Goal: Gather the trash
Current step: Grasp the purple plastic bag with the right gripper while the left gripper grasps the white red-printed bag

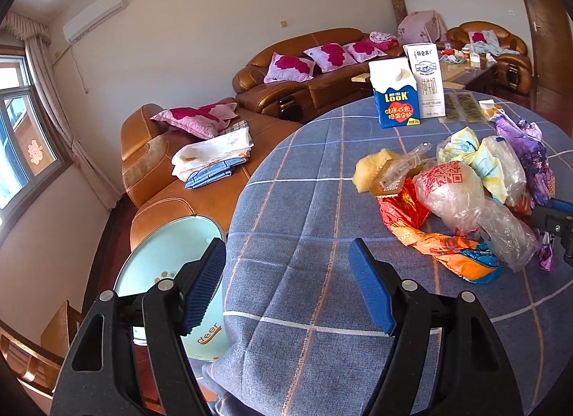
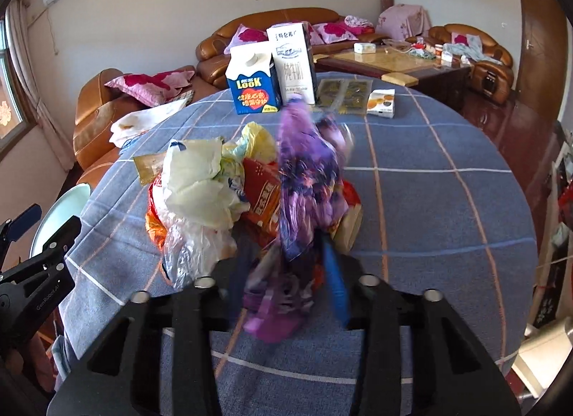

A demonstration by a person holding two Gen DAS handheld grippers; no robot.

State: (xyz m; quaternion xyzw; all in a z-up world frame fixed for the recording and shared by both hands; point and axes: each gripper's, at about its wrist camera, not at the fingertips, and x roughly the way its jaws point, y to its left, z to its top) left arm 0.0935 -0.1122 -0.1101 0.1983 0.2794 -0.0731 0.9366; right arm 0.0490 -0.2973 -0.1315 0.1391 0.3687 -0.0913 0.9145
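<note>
A heap of crumpled wrappers and plastic bags (image 1: 454, 194) lies on the round table with the blue checked cloth (image 1: 304, 208). In the right wrist view my right gripper (image 2: 286, 274) is shut on a purple wrapper (image 2: 308, 179) at the near side of the heap (image 2: 200, 197); the fingers look blurred. My left gripper (image 1: 286, 287) stands open with nothing between its fingers, above the table's left edge. Below it and to the left stands a pale green bin (image 1: 161, 258). The right gripper (image 1: 555, 222) shows at the heap's right side. The left gripper (image 2: 39, 233) appears at the left, by the bin (image 2: 68, 208).
A blue LOOK carton (image 2: 254, 83) and a white milk carton (image 2: 293, 61) stand upright at the table's far side, with a gold foil sheet (image 2: 342, 95) and a small box (image 2: 382, 102) beside them. Brown sofas (image 1: 200, 165) with cushions lie beyond the table.
</note>
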